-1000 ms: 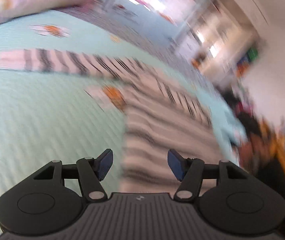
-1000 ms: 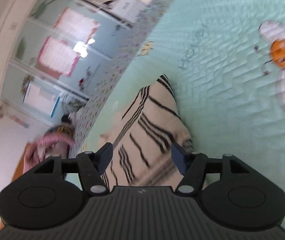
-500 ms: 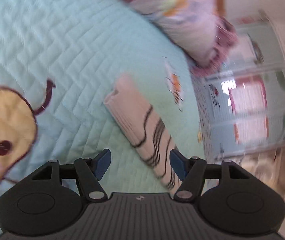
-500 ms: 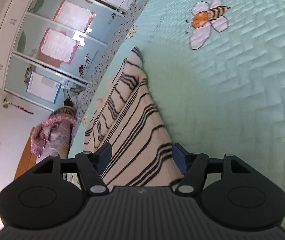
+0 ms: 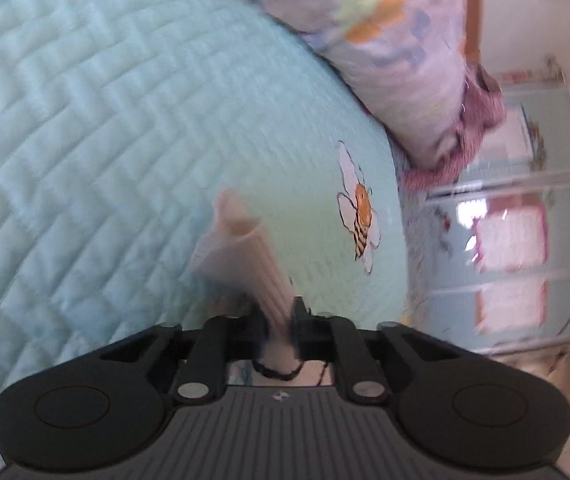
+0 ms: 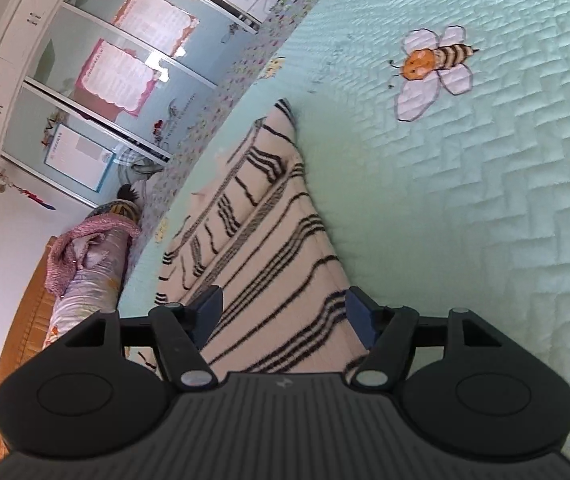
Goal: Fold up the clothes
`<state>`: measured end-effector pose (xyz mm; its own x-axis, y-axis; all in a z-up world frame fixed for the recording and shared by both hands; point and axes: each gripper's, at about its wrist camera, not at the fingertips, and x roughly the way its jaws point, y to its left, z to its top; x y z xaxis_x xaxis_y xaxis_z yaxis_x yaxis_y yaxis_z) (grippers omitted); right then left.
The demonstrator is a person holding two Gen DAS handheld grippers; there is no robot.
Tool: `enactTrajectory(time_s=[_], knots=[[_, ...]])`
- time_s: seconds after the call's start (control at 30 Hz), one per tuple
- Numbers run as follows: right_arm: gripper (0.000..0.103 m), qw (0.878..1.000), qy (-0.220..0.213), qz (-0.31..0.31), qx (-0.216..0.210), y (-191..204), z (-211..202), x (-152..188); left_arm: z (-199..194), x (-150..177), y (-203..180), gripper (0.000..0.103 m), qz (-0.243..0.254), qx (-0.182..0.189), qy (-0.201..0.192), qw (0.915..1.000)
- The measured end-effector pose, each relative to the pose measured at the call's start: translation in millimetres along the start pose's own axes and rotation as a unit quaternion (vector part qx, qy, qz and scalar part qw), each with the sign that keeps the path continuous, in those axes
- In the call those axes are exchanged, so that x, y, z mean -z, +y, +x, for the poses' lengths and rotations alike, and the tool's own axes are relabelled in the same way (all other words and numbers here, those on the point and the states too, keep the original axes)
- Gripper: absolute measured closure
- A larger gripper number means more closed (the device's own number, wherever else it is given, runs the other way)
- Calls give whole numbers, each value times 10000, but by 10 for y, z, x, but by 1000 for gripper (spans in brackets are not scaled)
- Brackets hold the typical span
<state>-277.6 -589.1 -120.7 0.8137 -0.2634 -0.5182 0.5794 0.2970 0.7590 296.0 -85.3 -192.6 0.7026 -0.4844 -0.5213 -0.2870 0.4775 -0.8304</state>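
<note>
Across the bed spreads a pale mint quilt point(image 6: 505, 168), stitched in a raised herringbone pattern and printed with cartoon bees point(image 6: 433, 64). Beyond its edge stand light blue cabinet doors point(image 6: 97, 92) with pink-framed sheets stuck on them (their writing is too small to read), and a bundled floral pillow point(image 5: 397, 52) with a pink knitted trim lies against a wooden headboard. On the quilt lies the cream garment point(image 6: 269, 248) with thin black stripes, soft and ribbed, partly folded. Left claw point(image 5: 279, 320) is closing, its jaws pinched on a blurred cream sleeve point(image 5: 245, 256) that rises off the quilt. Right claw point(image 6: 285, 316) stands wide, its blue pads on either side of the striped cloth, not pressing it
</note>
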Motion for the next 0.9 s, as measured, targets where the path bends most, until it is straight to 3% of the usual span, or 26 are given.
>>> enactTrajectory(time_s=[0.1, 0.2, 0.3, 0.37, 0.43, 0.5, 0.6, 0.63, 0.73, 0.8, 0.83, 0.9], knots=[[34, 9999, -27, 90, 49, -84, -45, -17, -86, 129, -336, 93, 790, 26, -313, 9964], [34, 9999, -64, 145, 56, -165, -77, -45, -188, 333, -748, 93, 1524, 70, -603, 9865], [34, 9997, -97, 221, 1, -265, -116, -56, -287, 728, -1311, 93, 2457, 266, -830, 9654], [34, 9994, -128, 321, -74, -356, -152, -58, -315, 1146, -1756, 93, 3227, 484, -874, 9412], [34, 9989, -164, 422, -152, -453, -194, -68, -289, 1665, -2178, 93, 4023, 659, -839, 9093], [33, 9979, -226, 559, -246, -565, -240, -94, -206, 2293, -2575, 93, 4834, 784, -717, 8689], [33, 9949, -325, 873, -398, -759, -298, -124, 18, 3276, -2999, 93, 5932, 900, -286, 7995], [33, 9936, -353, 974, -447, -824, -310, -128, 104, 3683, -3047, 93, 6296, 904, -113, 7716], [33, 9908, -382, 1097, -696, -976, -322, -110, 363, 4707, -2985, 93, 7153, 762, 315, 6940], [33, 9900, -383, 1036, -872, -1016, -321, -92, 530, 5187, -2811, 92, 7560, 582, 535, 6498], [33, 9899, -370, 1000, -938, -1022, -315, -91, 620, 5393, -2707, 90, 7703, 401, 669, 6329], [33, 9893, -342, 929, -1069, -1035, -302, -88, 766, 5534, -2524, 77, 7853, 95, 865, 6130]])
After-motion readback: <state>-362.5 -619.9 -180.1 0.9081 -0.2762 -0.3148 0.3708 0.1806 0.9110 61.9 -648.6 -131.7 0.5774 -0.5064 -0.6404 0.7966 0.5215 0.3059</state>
